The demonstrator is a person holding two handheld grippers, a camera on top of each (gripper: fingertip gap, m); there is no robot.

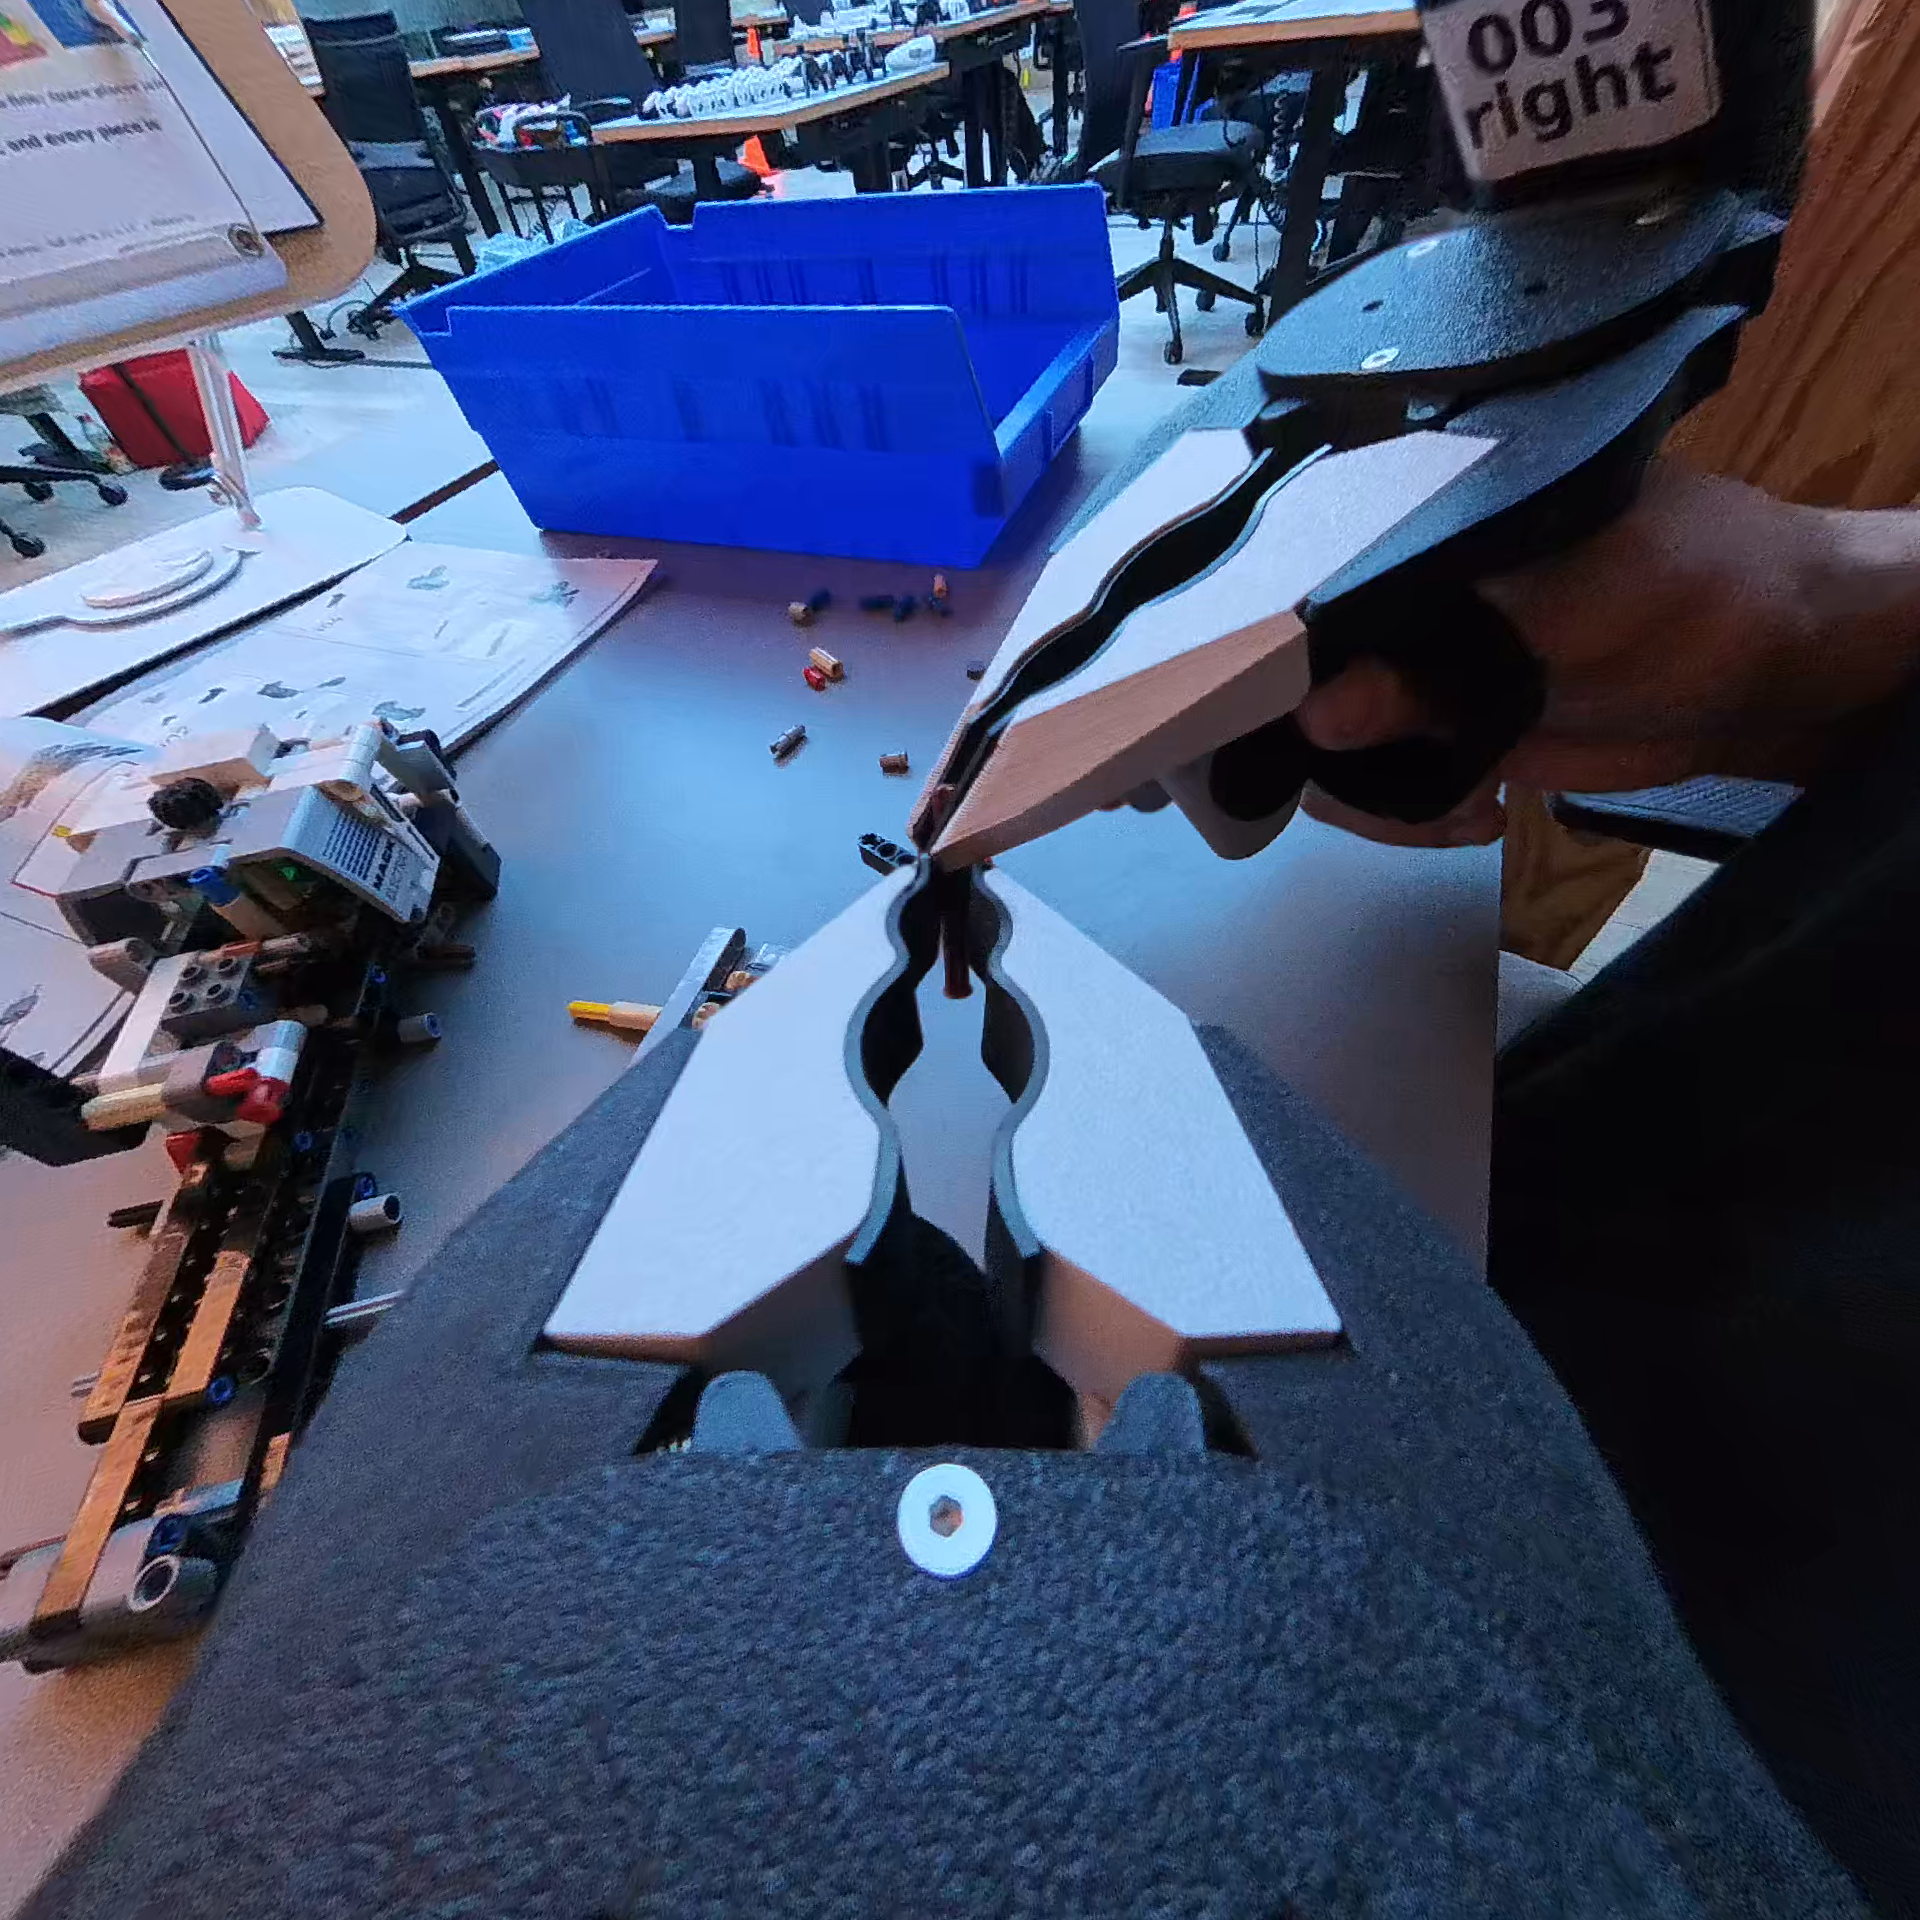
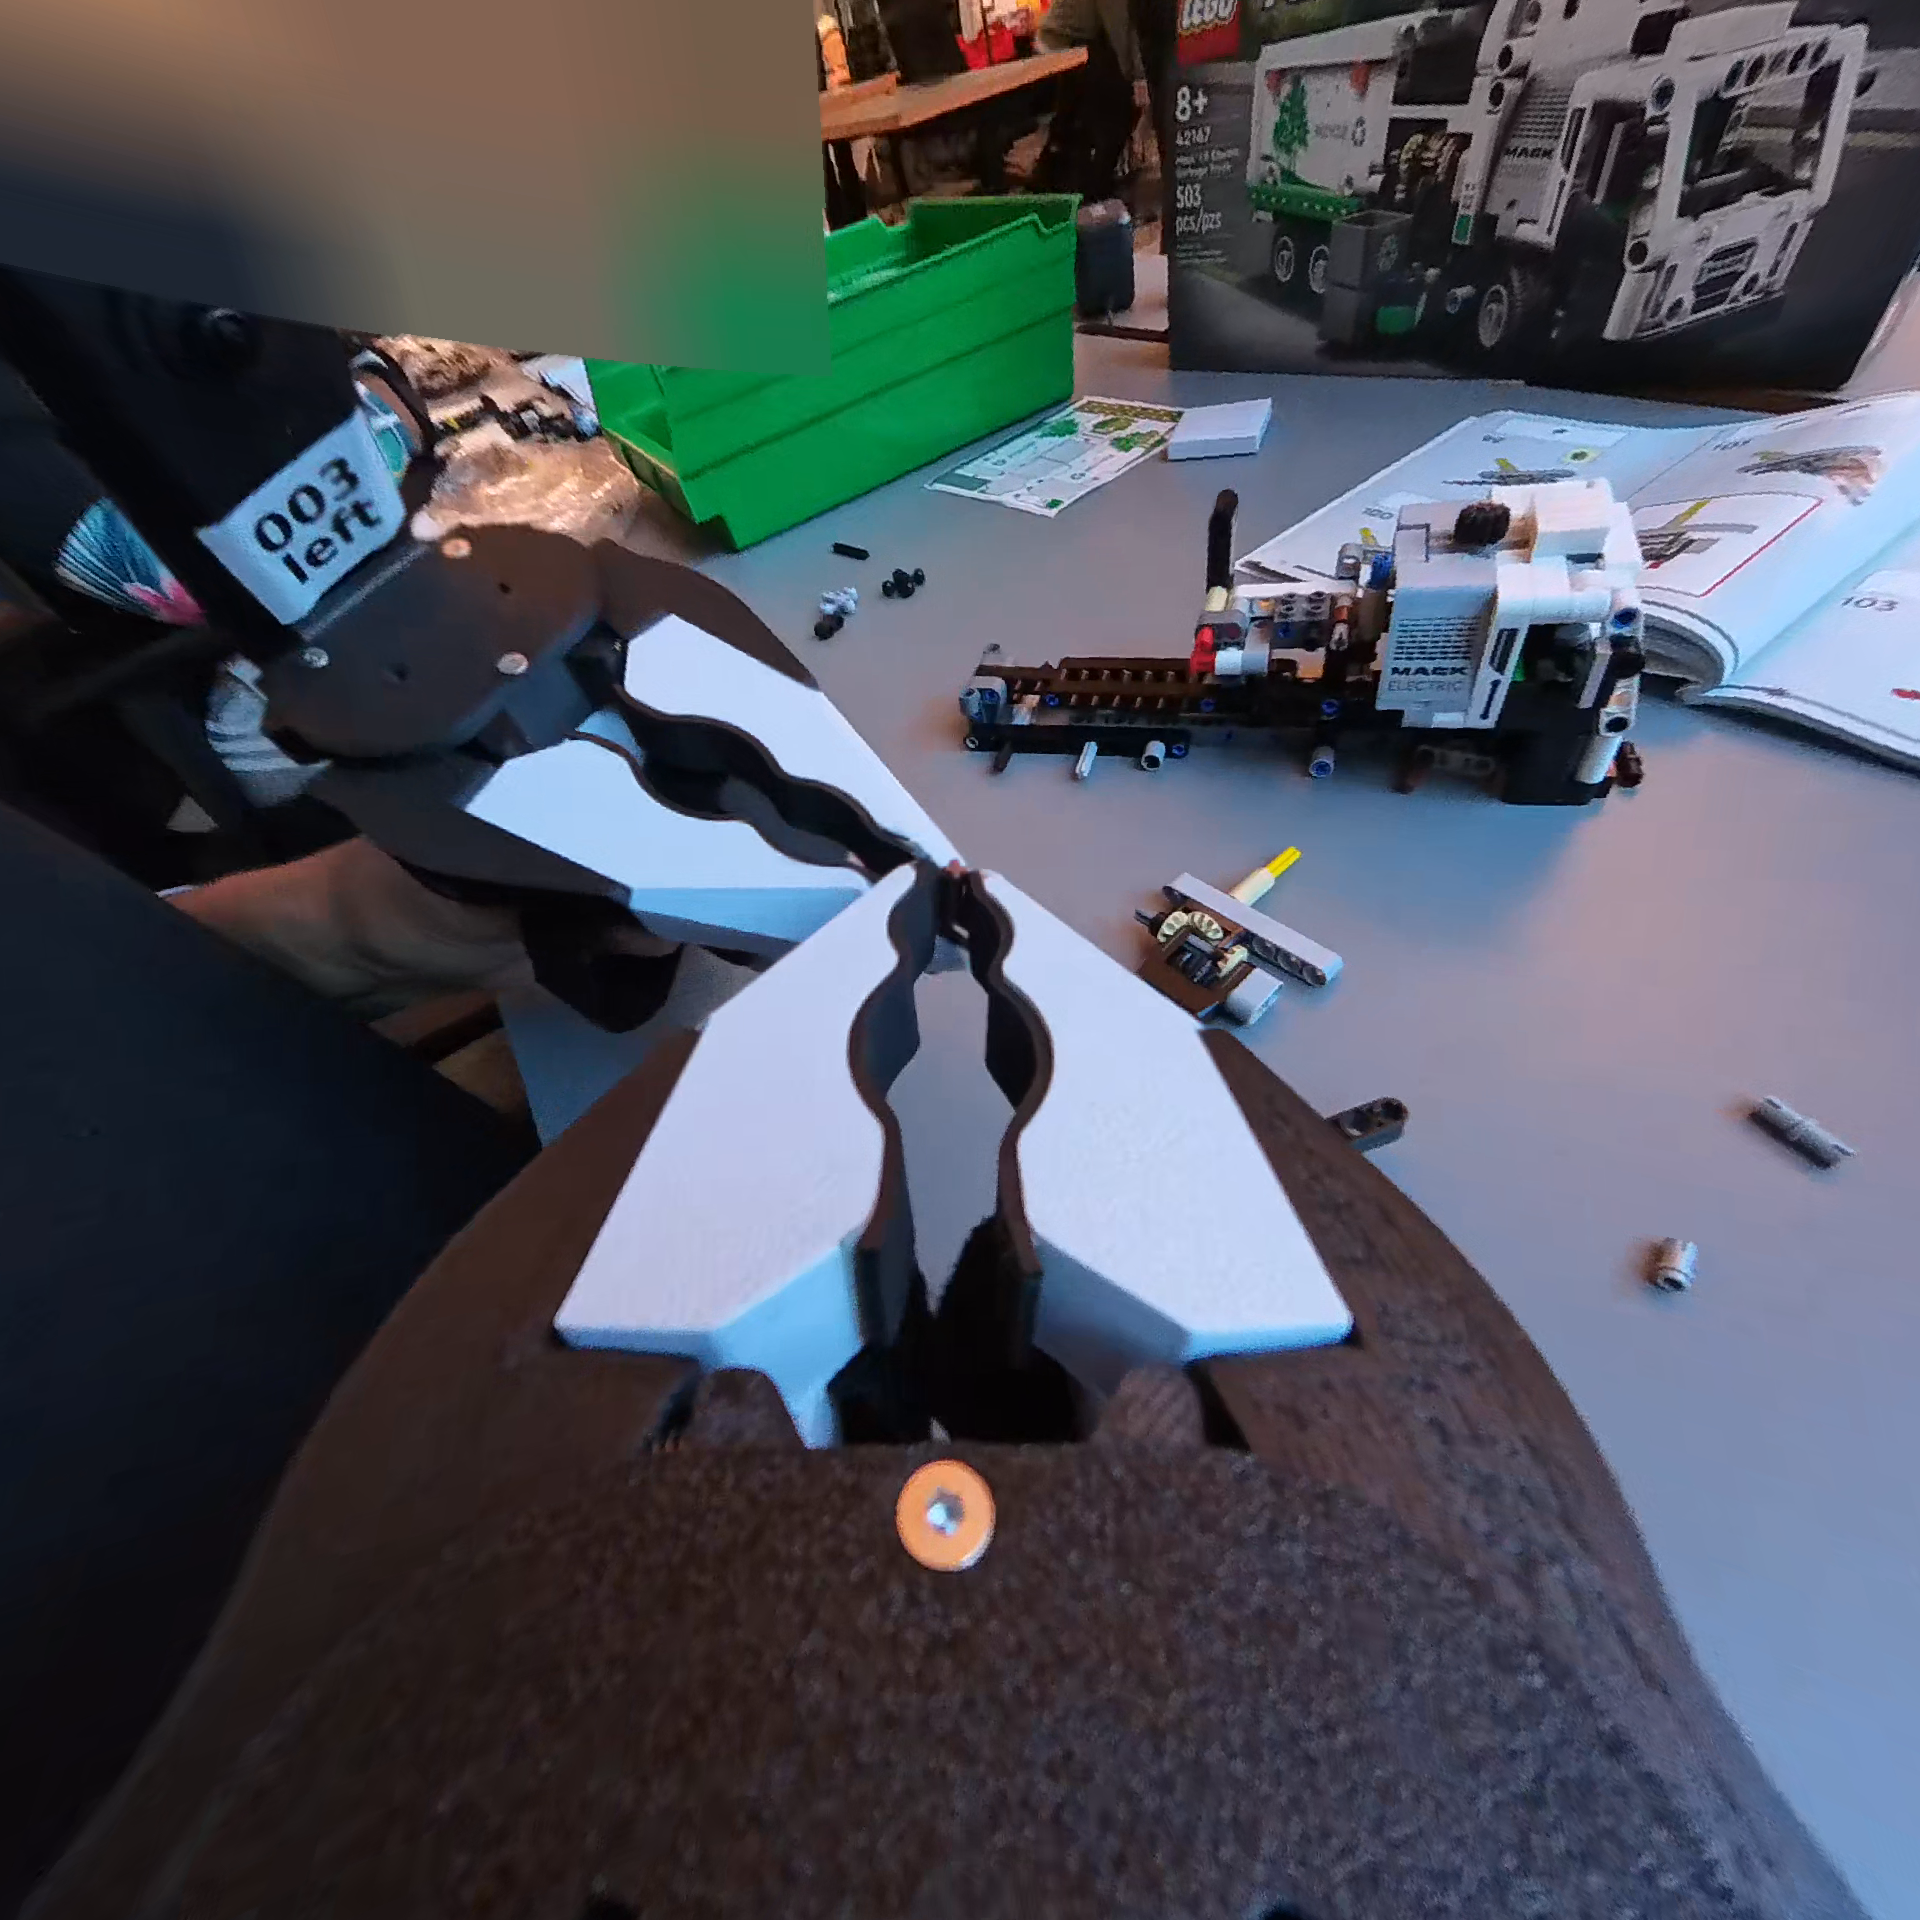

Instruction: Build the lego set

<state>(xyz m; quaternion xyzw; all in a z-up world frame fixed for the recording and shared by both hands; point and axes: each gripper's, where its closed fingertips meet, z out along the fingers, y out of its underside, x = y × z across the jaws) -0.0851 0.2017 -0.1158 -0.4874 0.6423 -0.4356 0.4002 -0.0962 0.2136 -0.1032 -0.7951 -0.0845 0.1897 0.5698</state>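
My left gripper point(image 1: 948, 883) is shut on a short dark red axle point(image 1: 954, 951), which stands upright between its fingertips above the table. My right gripper point(image 1: 930, 836) reaches in from the upper right and is pinched on the axle's top end, tip to tip with the left one. In the right wrist view my right gripper point(image 2: 951, 888) shows a thin red piece point(image 2: 953, 883) between its tips, and my left gripper point(image 2: 909, 862) comes in from the left. The partly built white truck point(image 2: 1351, 665) lies on the table and also shows in the left wrist view point(image 1: 260, 862).
A small grey gear subassembly point(image 2: 1236, 935) with a yellow axle lies near the grippers. Loose pins point(image 1: 826, 665) are scattered on the table. A blue bin point(image 1: 779, 364), a green bin point(image 2: 862, 364), the set's box point(image 2: 1538, 177) and an open instruction booklet point(image 2: 1714, 540) stand around.
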